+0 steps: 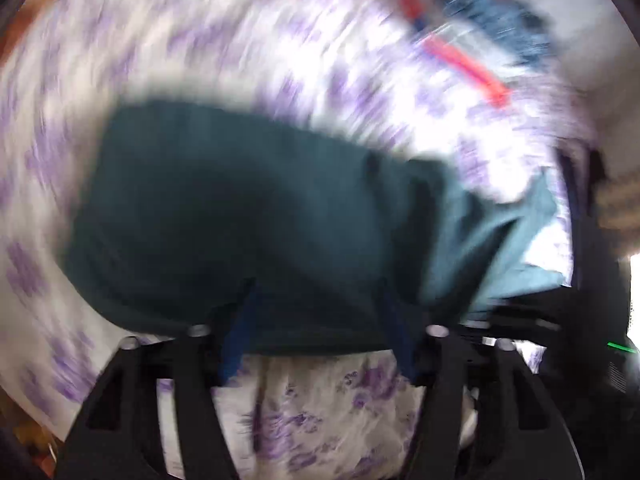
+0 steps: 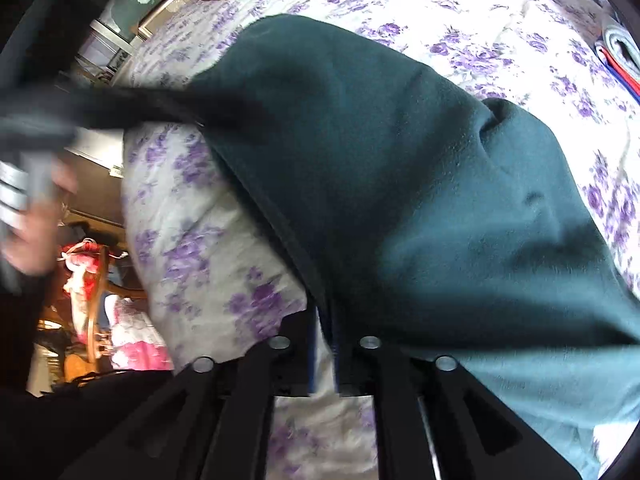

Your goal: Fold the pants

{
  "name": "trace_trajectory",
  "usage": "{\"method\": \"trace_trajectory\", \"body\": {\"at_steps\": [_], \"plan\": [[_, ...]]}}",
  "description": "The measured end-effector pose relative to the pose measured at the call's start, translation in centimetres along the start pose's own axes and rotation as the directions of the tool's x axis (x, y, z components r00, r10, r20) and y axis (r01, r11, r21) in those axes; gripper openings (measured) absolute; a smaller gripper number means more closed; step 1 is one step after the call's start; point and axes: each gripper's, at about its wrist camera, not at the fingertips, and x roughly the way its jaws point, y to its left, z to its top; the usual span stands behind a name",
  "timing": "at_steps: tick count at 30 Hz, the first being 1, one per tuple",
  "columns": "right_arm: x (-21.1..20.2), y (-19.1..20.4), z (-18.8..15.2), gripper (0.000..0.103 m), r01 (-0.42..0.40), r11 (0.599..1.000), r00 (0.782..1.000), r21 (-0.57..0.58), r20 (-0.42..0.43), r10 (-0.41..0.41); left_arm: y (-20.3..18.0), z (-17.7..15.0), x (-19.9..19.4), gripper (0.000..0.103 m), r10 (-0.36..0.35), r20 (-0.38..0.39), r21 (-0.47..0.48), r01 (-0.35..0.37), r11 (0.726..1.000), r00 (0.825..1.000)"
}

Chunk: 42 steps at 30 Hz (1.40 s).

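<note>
The pants are dark teal fleece and lie over a white bedspread with purple flowers. The left wrist view is blurred by motion. My left gripper has its blue fingers spread wide, and the pants' near edge hangs across them. In the right wrist view the pants drape from the upper middle down to the right. My right gripper has its blue fingers close together, pinching the pants' edge. The left gripper and the hand holding it show blurred at the left.
The flowered bedspread covers the bed, whose edge falls away at the left. A folded red, blue and white cloth lies at the far side, also in the right wrist view. Furniture and pink-red items stand beyond the bed's edge.
</note>
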Motion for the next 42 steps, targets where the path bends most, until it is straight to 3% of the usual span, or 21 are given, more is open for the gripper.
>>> {"method": "trace_trajectory", "body": {"at_steps": [1, 4, 6, 8, 10, 12, 15, 18, 24, 26, 28, 29, 30, 31, 32, 38, 42], "plan": [[-1.1, -0.1, -0.5, 0.037, -0.029, 1.0, 1.0, 0.008, 0.01, 0.029, 0.3, -0.4, 1.0, 0.038, 0.027, -0.016, -0.021, -0.028, 0.999, 1.0], [-5.4, -2.1, -2.4, 0.04, -0.042, 0.997, 0.998, 0.063, 0.058, 0.038, 0.3, -1.4, 0.8, 0.037, 0.031, 0.039, -0.048, -0.029, 0.998, 0.999], [-8.9, -5.5, -3.8, 0.045, 0.042, 0.988, 0.994, 0.149, 0.092, -0.056, 0.8, -1.4, 0.8, 0.037, 0.011, 0.048, -0.075, -0.007, 0.997, 0.999], [-12.5, -10.5, -5.1, 0.046, 0.157, 0.947, 0.977, 0.28, 0.099, -0.191, 1.4, -1.4, 1.1, 0.029, 0.002, 0.048, -0.108, 0.003, 0.994, 0.999], [-16.8, -17.6, -6.7, 0.047, 0.258, 0.825, 0.942, 0.503, 0.06, -0.331, 1.9, -1.1, 1.3, 0.024, -0.009, 0.042, -0.136, 0.015, 0.991, 0.999], [-19.6, -23.7, -8.0, 0.048, 0.231, 0.692, 0.938, 0.684, 0.033, -0.346, 1.8, -1.1, 1.4, 0.024, -0.014, 0.036, -0.141, 0.019, 0.99, 0.999], [-20.9, -30.2, -8.8, 0.048, 0.205, 0.534, 0.941, 0.82, -0.016, -0.337, 1.7, -0.9, 1.4, 0.024, -0.005, 0.031, -0.134, 0.009, 0.991, 0.999], [-20.1, -33.7, -8.1, 0.047, 0.199, 0.44, 0.947, 0.876, -0.056, -0.317, 1.7, -0.7, 1.4, 0.024, -0.007, 0.026, -0.13, 0.011, 0.991, 1.0], [-17.8, -36.9, -6.9, 0.047, 0.338, 0.307, 0.904, 0.89, -0.217, -0.367, 2.3, -0.9, 1.3, 0.024, -0.043, 0.03, -0.138, 0.047, 0.989, 0.999], [-16.5, -37.5, -6.9, 0.047, 0.384, 0.29, 0.894, 0.877, -0.273, -0.356, 2.5, -1.0, 1.2, 0.023, -0.046, 0.032, -0.136, 0.05, 0.989, 0.998], [-16.3, -37.6, -7.5, 0.047, 0.372, 0.287, 0.895, 0.883, -0.26, -0.363, 2.4, -1.0, 1.3, 0.023, -0.046, 0.032, -0.136, 0.05, 0.989, 0.998], [-16.1, -37.4, -7.5, 0.041, 0.37, 0.293, 0.894, 0.881, -0.253, -0.369, 2.5, -1.0, 1.3, 0.023, -0.046, 0.032, -0.136, 0.05, 0.989, 0.998], [-16.2, -37.2, -7.7, 0.02, 0.387, 0.298, 0.886, 0.873, -0.261, -0.384, 2.6, -1.2, 1.1, 0.023, -0.047, 0.033, -0.135, 0.051, 0.99, 0.998], [-16.5, -37.1, -8.3, 0.007, 0.392, 0.302, 0.881, 0.869, -0.261, -0.394, 2.5, -1.2, 1.2, 0.023, -0.047, 0.033, -0.134, 0.051, 0.99, 0.998], [-17.0, -37.0, -9.6, 0.004, 0.362, 0.305, 0.891, 0.881, -0.231, -0.391, 2.5, -1.1, 1.2, 0.023, -0.047, 0.032, -0.133, 0.051, 0.99, 0.998], [-22.1, -34.0, -14.1, 0.003, 0.209, 0.373, 0.906, 0.904, -0.035, -0.422, 2.4, -1.0, 1.2, 0.023, -0.042, 0.02, -0.121, 0.044, 0.992, 0.999], [-26.6, -29.7, -19.7, 0.003, 0.101, 0.423, 0.888, 0.901, 0.11, -0.446, 2.2, -0.6, 1.3, 0.023, -0.029, -0.012, -0.081, 0.028, 0.996, 1.0]]}}
